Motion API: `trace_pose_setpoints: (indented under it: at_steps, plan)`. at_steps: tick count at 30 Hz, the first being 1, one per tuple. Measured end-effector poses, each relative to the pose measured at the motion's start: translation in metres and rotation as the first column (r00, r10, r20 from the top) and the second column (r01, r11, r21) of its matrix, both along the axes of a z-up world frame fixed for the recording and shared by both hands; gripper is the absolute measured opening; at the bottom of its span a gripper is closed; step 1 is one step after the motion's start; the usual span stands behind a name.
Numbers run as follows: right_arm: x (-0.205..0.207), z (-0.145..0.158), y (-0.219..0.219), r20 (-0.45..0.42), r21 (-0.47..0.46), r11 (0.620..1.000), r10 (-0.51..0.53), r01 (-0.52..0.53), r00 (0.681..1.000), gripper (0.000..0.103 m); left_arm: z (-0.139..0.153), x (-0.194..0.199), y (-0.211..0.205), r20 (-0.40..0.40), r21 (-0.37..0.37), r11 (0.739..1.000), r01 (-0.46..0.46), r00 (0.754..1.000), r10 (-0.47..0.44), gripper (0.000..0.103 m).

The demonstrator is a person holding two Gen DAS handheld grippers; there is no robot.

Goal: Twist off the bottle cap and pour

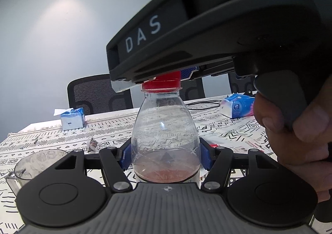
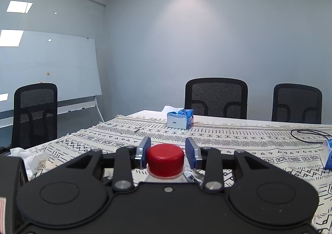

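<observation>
My right gripper (image 2: 168,154) sits around the red cap (image 2: 165,160): blue pads (image 2: 145,152) on either side. The left-hand pad looks touching or nearly so, while the right-hand one stands just clear of the cap, so the jaws look parted, straddling rather than squeezing. From the left wrist view I see the right gripper's body (image 1: 207,33) coming in from above and to the right, its blue pad at cap height, with a hand (image 1: 294,142) on the grip.

Now my left gripper (image 1: 166,155): its blue pads are pressed against both flanks of the clear bottle (image 1: 166,126), clamped on the lower body. The bottle stands upright on the patterned tablecloth (image 1: 228,122), a little reddish liquid at the bottom, cap seated on the neck with its ring down at the collar.

The relation that matters: the bottle's long axis runs straight up and the cap sits between my right jaws. So I judge any turn has to be about that vertical axis, with the left holding the body against rotation. Whether the cap is tight, or already loosened, or screwed back on, I cannot tell.

Out to the left of the bottle, near the left gripper, is a clear measuring cup (image 1: 31,165), upright; I can't make out whether it holds anything. Further back are a tissue box (image 1: 71,120) and a tissue pack (image 1: 238,106).
</observation>
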State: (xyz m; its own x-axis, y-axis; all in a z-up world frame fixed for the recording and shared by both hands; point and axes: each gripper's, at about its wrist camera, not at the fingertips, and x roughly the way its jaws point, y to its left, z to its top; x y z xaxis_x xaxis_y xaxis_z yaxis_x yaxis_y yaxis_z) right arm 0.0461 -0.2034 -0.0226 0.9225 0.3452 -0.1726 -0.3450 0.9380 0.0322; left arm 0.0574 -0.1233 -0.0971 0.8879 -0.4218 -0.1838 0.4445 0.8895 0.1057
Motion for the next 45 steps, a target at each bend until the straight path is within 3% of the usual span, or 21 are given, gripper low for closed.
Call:
trace_pose_setpoints:
  at_steps: [10, 14, 45]
  plan:
    - [0.0029, -0.0044, -0.0014, -0.005, 0.003, 1.000, 0.006, -0.006, 1.000, 0.039, -0.0006, 0.0023, 0.0025, 0.008, 0.004, 1.000, -0.001, 1.000, 0.001, 0.059]
    - [0.0027, -0.0054, -0.0023, -0.001, -0.005, 1.000, 0.021, -0.021, 1.000, 0.034, -0.0005, 0.0020, 0.0023, 0.009, 0.007, 1.000, -0.005, 1.000, 0.005, 0.059]
    - [0.0041, -0.0067, -0.0060, 0.002, 0.020, 0.999, 0.029, -0.029, 1.000, 0.034, 0.0002, 0.0091, 0.0062, 0.018, 0.023, 1.000, -0.010, 1.000, 0.009, 0.059]
